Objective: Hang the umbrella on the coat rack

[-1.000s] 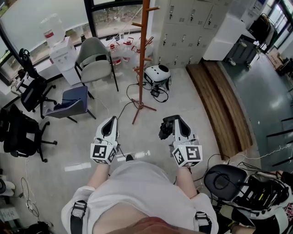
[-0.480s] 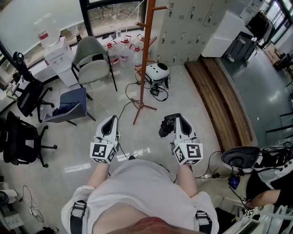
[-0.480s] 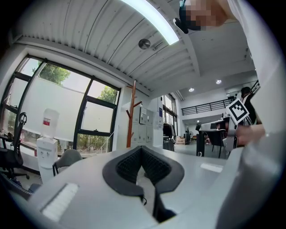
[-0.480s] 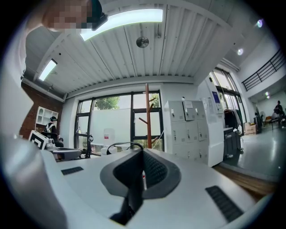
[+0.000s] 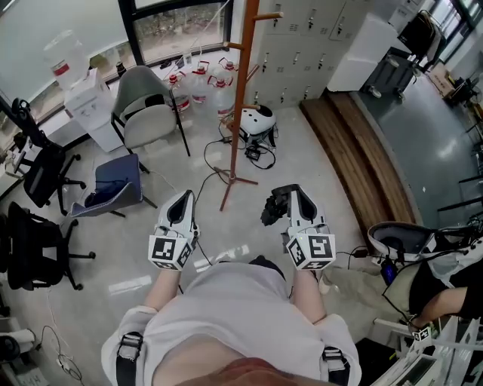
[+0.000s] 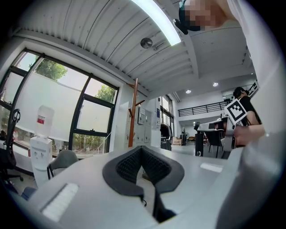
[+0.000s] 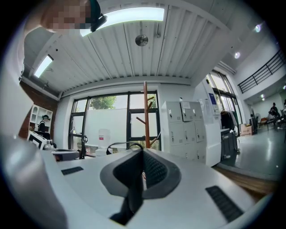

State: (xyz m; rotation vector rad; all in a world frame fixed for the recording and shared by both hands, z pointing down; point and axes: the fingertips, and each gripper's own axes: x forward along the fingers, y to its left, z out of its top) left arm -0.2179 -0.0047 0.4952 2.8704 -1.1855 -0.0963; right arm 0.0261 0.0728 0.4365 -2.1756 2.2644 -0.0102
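**Asker:** Head view, left to right: what have you got?

**Me:** My left gripper [image 5: 183, 199] is clenched on nothing. The coat rack [image 5: 239, 98] stands ahead of both grippers and well apart from them, roughly between the lines they point along. My right gripper [image 5: 293, 194] is clamped on the umbrella [image 5: 272, 209], which bulges out just left of its tips.

**Asker:** What could go wrong from here?

**Me:** I think the hold is thin. The right gripper view shows only a dark band pinched between the pads. The bundle hangs off to one side, so it could swing or slip free as I reach for a peg [image 5: 268, 15].

**Asker:** And the umbrella itself?

**Me:** It's black, folded short, a crumpled compact bundle. I can't tell whether it has a loop to hang by.
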